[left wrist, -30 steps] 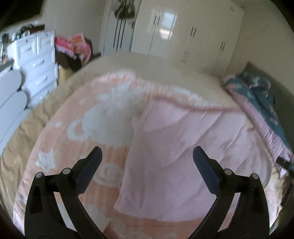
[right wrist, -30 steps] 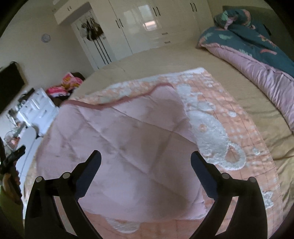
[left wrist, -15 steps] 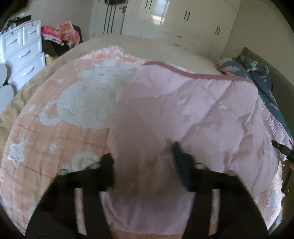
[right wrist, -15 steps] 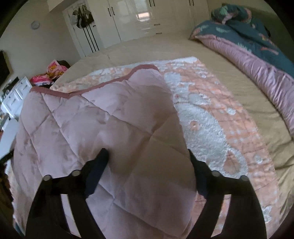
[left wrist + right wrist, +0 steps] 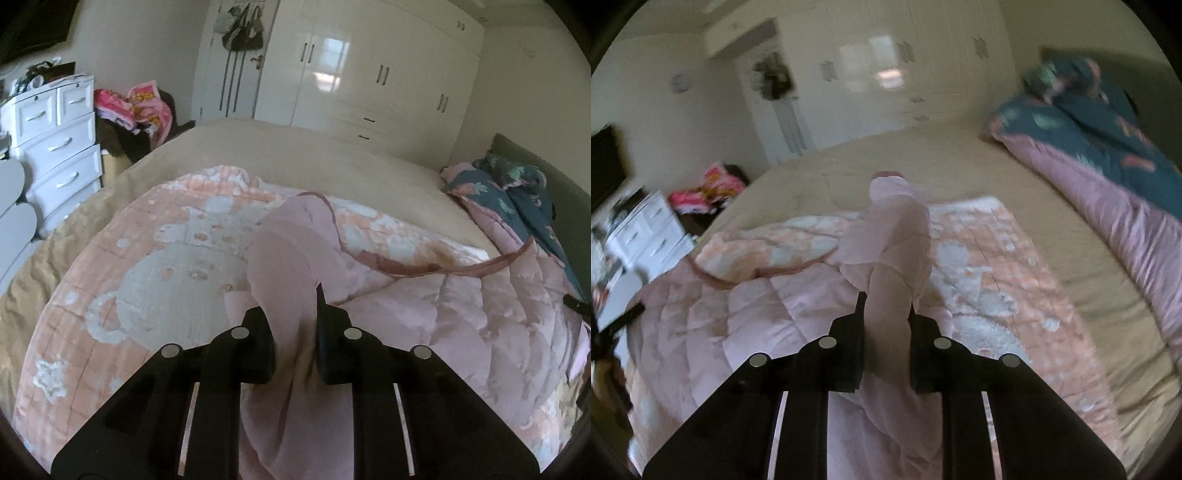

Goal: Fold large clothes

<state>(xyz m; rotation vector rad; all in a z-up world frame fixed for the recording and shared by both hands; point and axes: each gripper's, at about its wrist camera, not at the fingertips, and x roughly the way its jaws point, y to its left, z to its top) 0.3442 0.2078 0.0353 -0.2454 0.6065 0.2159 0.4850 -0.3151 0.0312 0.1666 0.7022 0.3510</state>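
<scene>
I have the left hand-held gripper and the right hand-held gripper each pinching a bunched corner of the pink quilt, whose body sags between them on the bed. The quilt's free part lies ahead toward the bed's far edge, its held edge running crosswise from gripper to gripper; neither hand looks nearer.

- Pink quilt: soft stitched cloth, matt.
- Wardrobe, upper right: glossy white doors.
- Left gripper: matt black plastic, shiny metal pins.
- Bed sheet: plain beige cloth.
</scene>
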